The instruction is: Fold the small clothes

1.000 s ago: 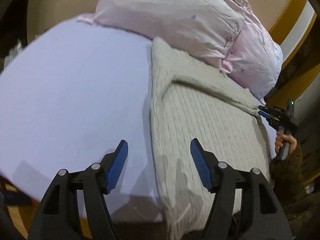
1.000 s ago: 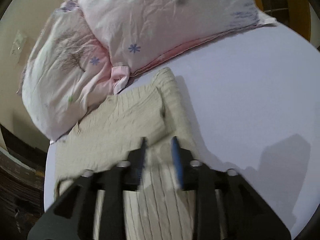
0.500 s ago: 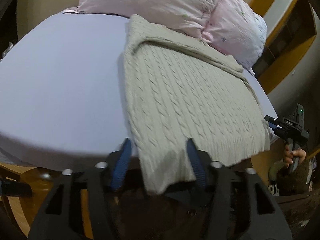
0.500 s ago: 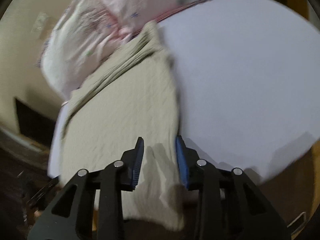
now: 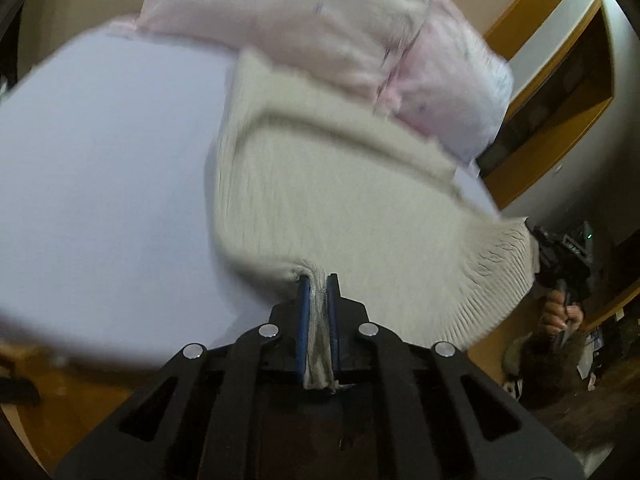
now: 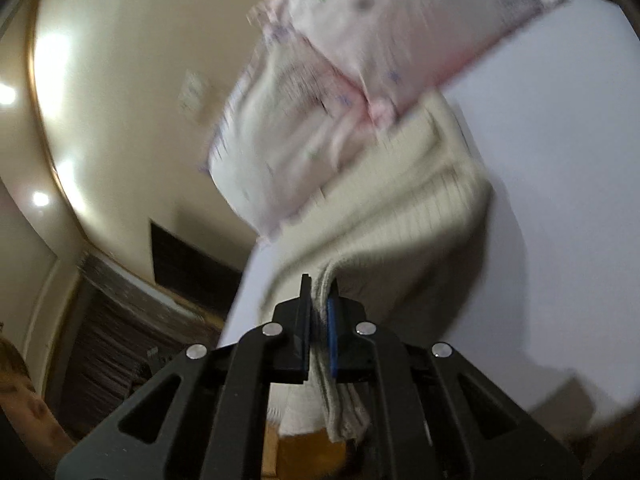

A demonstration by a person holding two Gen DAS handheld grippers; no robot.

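Note:
A cream cable-knit sweater (image 5: 340, 200) lies spread on the lavender bed sheet (image 5: 100, 160), its far end against the pillows. My left gripper (image 5: 318, 284) is shut on the sweater's near hem, which bunches between the blue pads. My right gripper (image 6: 320, 288) is shut on the other hem corner of the sweater (image 6: 400, 220), which is lifted off the bed and hangs from it. The right gripper also shows at the right edge of the left wrist view (image 5: 560, 252), at the ribbed hem. Both views are blurred by motion.
Two pink patterned pillows (image 5: 340, 28) lie at the head of the bed and also show in the right wrist view (image 6: 360, 60). The wooden bed frame (image 5: 80, 384) runs along the near edge. A wooden shelf unit (image 5: 560, 92) stands to the right. A beige wall (image 6: 120, 100) is behind.
Both grippers have closed on the sweater's near hem, from open around it. The hem is now lifted off the bed edge, and both cameras have tilted up.

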